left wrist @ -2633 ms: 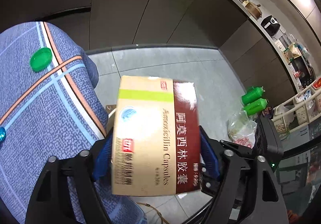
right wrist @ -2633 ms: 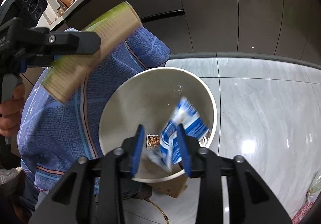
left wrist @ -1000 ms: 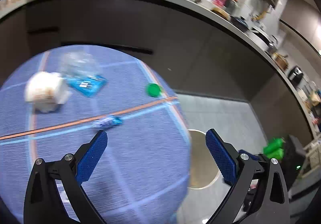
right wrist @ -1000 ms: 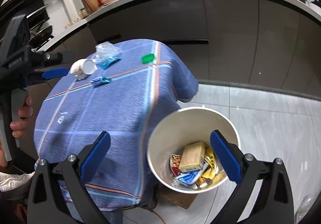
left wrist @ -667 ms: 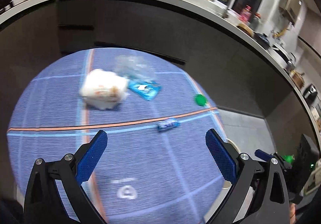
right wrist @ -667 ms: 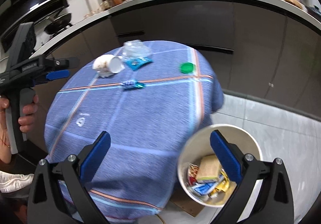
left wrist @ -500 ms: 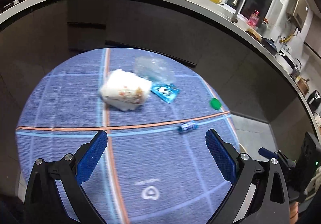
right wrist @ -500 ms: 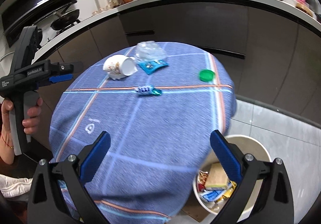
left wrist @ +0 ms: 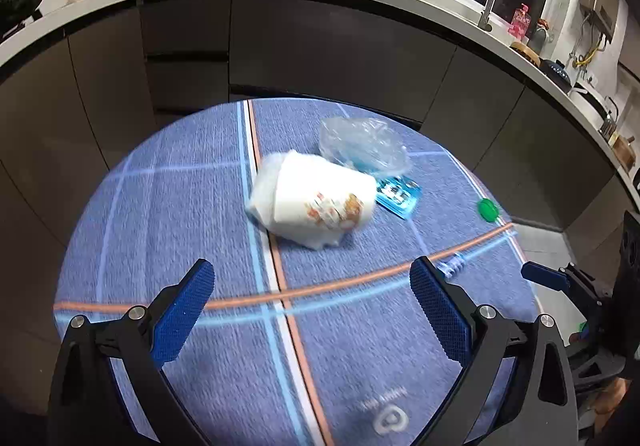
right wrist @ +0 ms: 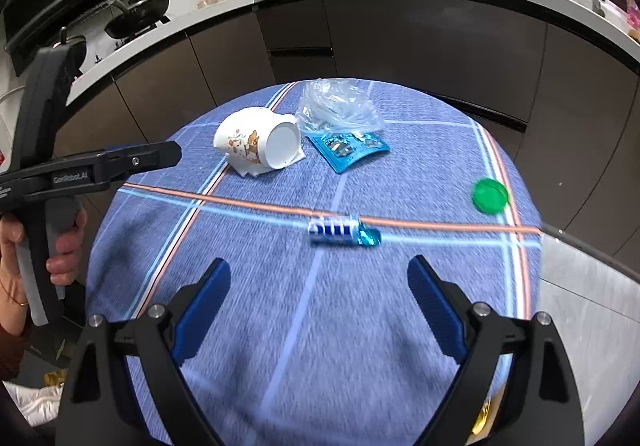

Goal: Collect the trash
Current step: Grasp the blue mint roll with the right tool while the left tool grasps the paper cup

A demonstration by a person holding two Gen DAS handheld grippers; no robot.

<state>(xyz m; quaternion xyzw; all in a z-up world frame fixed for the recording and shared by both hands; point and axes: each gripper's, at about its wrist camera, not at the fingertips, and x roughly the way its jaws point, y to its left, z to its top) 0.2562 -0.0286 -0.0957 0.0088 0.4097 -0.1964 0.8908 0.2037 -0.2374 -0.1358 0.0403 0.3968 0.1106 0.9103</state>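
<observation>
Reaching over the round table [right wrist: 360, 346], the right tool [right wrist: 319, 288] has its pads wide apart and is closing a little, with nothing between them; the left tool [left wrist: 311, 300] also stands wide apart and empty. The trash lies spread on the blue cloth: a small candy wrapper [right wrist: 344, 233] near the middle on the orange stripe, a green cap [right wrist: 490, 195] close to the right edge, and toward the far edge a tipped paper cup [right wrist: 258, 142], a clear plastic bag [right wrist: 338, 108] and a blue flat packet [right wrist: 349, 148], all three close together. I think the wrapper is the risky one, because it is thin and lies flat, so the pads may close above it or push it along the cloth. The cap sits so near the edge that a small touch could send it to the floor. The cup lies on its side and may roll, and a hard squeeze would crush it. The bag overlaps the packet, so one may drag the other.
</observation>
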